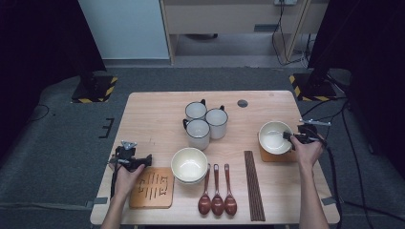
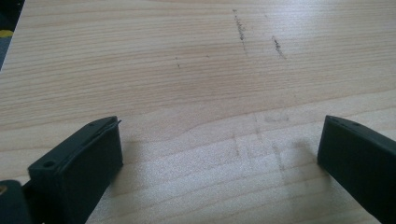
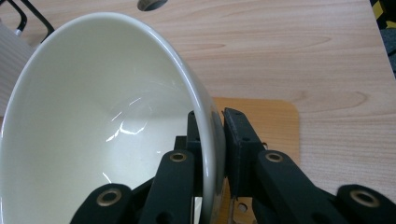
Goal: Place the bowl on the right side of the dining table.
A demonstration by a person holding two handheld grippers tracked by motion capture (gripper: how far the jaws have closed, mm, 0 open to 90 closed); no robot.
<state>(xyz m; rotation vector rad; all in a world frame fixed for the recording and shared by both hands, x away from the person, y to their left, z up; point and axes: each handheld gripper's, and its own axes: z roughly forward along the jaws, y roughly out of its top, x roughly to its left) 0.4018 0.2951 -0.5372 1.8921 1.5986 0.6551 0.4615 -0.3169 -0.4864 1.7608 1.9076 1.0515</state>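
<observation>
A cream bowl (image 1: 274,137) hangs just over a wooden coaster (image 1: 277,155) at the table's right side. My right gripper (image 1: 288,136) is shut on the bowl's rim. In the right gripper view the bowl (image 3: 93,130) is tilted, and the right gripper (image 3: 212,140) pinches its wall with one jaw inside and one outside, above the coaster (image 3: 271,126). My left gripper (image 1: 143,161) rests at the table's left side, beside a slotted wooden coaster (image 1: 152,187). In the left gripper view the left gripper (image 2: 219,154) stands open over bare wood.
Three white mugs (image 1: 205,121) cluster at the table's middle back. A second cream bowl (image 1: 189,164) sits near the front, with three dark spoons (image 1: 217,191) and dark chopsticks (image 1: 254,183) to its right. A round hole (image 1: 242,103) marks the tabletop at the back.
</observation>
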